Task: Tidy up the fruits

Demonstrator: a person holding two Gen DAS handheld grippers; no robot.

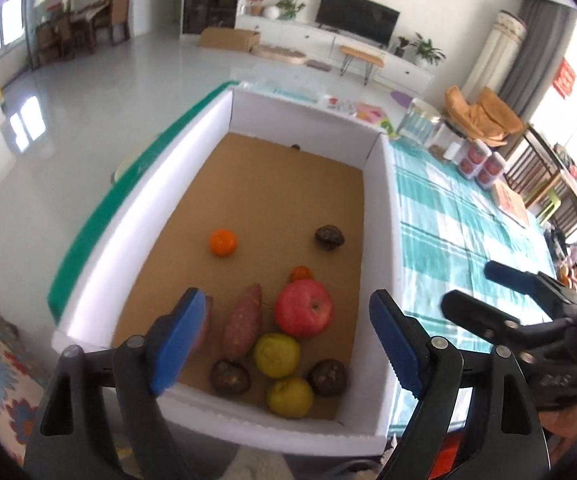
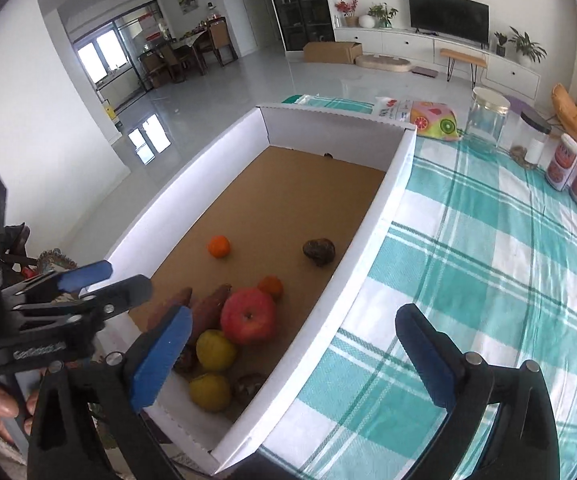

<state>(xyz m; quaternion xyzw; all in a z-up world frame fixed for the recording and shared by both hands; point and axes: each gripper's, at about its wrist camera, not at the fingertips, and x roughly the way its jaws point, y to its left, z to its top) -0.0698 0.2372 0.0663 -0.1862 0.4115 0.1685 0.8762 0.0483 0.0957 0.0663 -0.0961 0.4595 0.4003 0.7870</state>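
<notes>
While both grippers hang released, the red apple (image 1: 304,308) lies below the left gripper (image 1: 284,340). The right gripper (image 2: 292,356) straddles the box wall (image 2: 328,320). One sweet potato (image 2: 176,304) is half hidden.

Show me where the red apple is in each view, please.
Left wrist view: the apple is low in the middle, inside the box.
Right wrist view: the apple is low, left of the middle, inside the same box.
Shared landmark: the small orange just behind the apple.
</notes>
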